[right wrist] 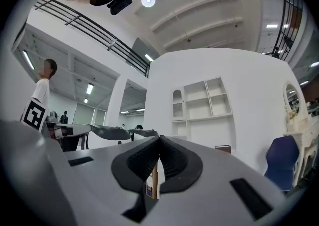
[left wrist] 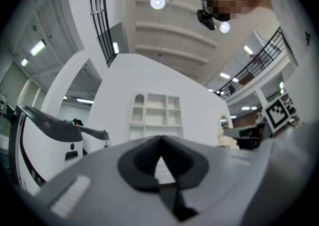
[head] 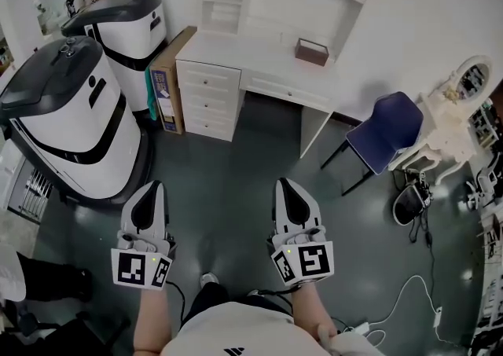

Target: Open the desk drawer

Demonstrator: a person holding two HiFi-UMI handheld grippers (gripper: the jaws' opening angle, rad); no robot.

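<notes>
The white desk (head: 259, 54) stands against the far wall, well away from both grippers. On its left side is a stack of three drawers (head: 207, 100), all closed, and a shallow drawer (head: 288, 92) sits closed under the top. My left gripper (head: 152, 186) and right gripper (head: 285, 182) are held side by side over the dark floor and point toward the desk. Each has its jaws together with nothing between them. The desk and its shelf unit (left wrist: 155, 116) show small in the left gripper view, beyond the left gripper (left wrist: 159, 139). The right gripper (right wrist: 158, 139) looks at the same shelf unit (right wrist: 204, 108).
Two large white-and-grey machines (head: 67, 111) stand at the left. A cardboard box (head: 168, 79) leans by the desk's left side. A brown box (head: 311, 51) sits on the desktop. To the right are a blue chair (head: 385, 130), a white vanity with a mirror (head: 456, 111), and cables (head: 409, 291) on the floor.
</notes>
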